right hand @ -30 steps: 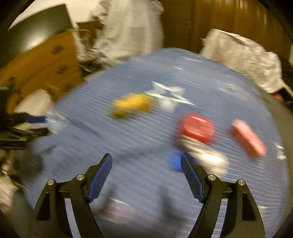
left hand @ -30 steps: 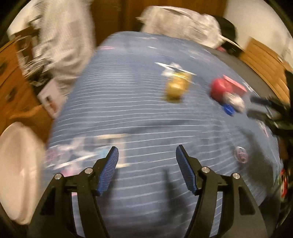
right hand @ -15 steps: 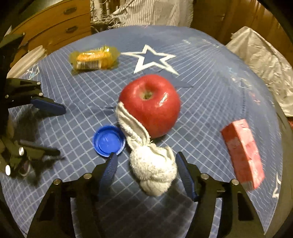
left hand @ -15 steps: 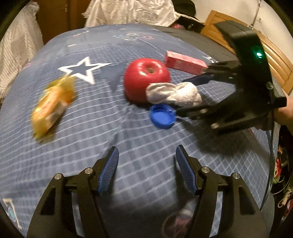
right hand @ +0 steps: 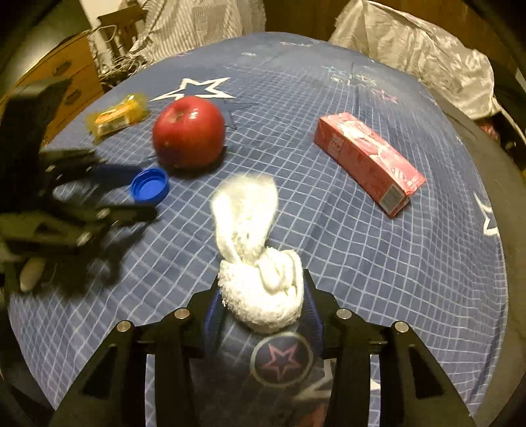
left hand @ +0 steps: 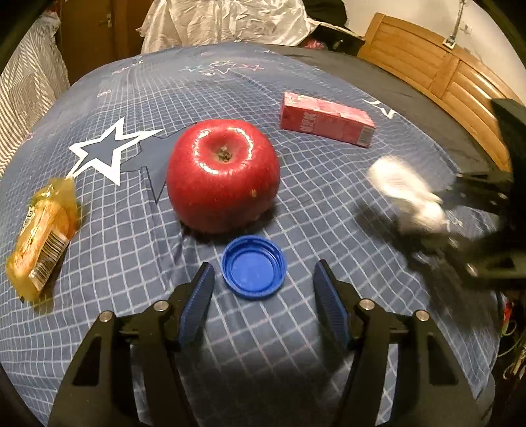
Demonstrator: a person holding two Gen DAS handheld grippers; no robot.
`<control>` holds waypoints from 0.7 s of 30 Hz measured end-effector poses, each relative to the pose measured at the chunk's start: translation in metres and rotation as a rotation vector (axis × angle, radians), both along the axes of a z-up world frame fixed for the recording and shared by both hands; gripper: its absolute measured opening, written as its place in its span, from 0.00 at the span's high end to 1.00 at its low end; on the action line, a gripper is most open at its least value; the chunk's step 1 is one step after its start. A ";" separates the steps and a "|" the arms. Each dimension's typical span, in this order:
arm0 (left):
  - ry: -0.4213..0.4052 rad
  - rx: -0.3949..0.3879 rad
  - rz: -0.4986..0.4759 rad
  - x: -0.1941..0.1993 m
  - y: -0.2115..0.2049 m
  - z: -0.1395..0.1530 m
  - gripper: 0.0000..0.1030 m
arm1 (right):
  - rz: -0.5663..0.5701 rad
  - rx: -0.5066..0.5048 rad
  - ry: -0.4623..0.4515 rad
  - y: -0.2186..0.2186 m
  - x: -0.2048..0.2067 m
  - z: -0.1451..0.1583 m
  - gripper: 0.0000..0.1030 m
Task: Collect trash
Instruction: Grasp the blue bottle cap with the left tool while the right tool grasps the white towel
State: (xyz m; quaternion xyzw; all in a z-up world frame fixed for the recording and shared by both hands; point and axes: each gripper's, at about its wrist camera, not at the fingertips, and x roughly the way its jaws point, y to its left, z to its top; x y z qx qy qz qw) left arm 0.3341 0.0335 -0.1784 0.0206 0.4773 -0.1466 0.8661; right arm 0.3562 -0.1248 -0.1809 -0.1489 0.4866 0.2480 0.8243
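Observation:
My right gripper is shut on a white knotted sock and holds it above the blue checked bedspread; it shows blurred in the left wrist view. My left gripper is open, its fingers either side of a blue bottle cap that lies open side up. The cap also shows in the right wrist view. A yellow snack wrapper lies at the left, and a pink carton lies flat behind.
A red apple stands just behind the cap. A crumpled white cover lies at the bed's far end. A wooden headboard runs along the right. A wooden dresser stands beyond the bed's left side.
My right gripper closed on the sock and drew it back from the apple. My left gripper moved forward until the cap sits between its fingers.

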 end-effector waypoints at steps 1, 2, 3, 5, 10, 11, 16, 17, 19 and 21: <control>-0.001 0.004 0.003 0.004 -0.002 0.000 0.44 | 0.012 -0.005 -0.004 0.001 -0.001 0.003 0.48; 0.001 0.008 0.008 0.006 -0.003 -0.001 0.45 | 0.021 -0.014 -0.017 0.001 -0.001 0.005 0.45; 0.002 0.013 0.013 0.009 -0.002 -0.002 0.47 | 0.023 -0.022 -0.026 0.001 0.000 0.006 0.39; -0.001 0.028 0.023 0.010 -0.003 -0.004 0.51 | 0.044 -0.032 -0.017 0.004 0.006 0.008 0.39; -0.003 0.061 0.032 0.010 -0.005 -0.005 0.57 | 0.132 -0.121 -0.024 0.021 0.011 -0.009 0.39; -0.004 0.067 0.032 0.010 -0.006 -0.006 0.57 | 0.145 -0.124 -0.039 0.024 0.010 -0.010 0.39; -0.007 0.079 0.032 0.009 -0.007 -0.007 0.57 | 0.259 -0.191 -0.120 0.041 0.012 -0.004 0.29; -0.007 0.079 0.032 0.009 -0.007 -0.007 0.57 | 0.280 -0.196 -0.112 0.045 0.015 -0.005 0.29; -0.008 0.077 0.034 0.009 -0.006 -0.007 0.58 | 0.324 -0.200 -0.089 0.052 0.020 -0.010 0.29; -0.009 0.076 0.035 0.009 -0.006 -0.008 0.58 | 0.327 -0.188 -0.051 0.054 0.026 -0.012 0.34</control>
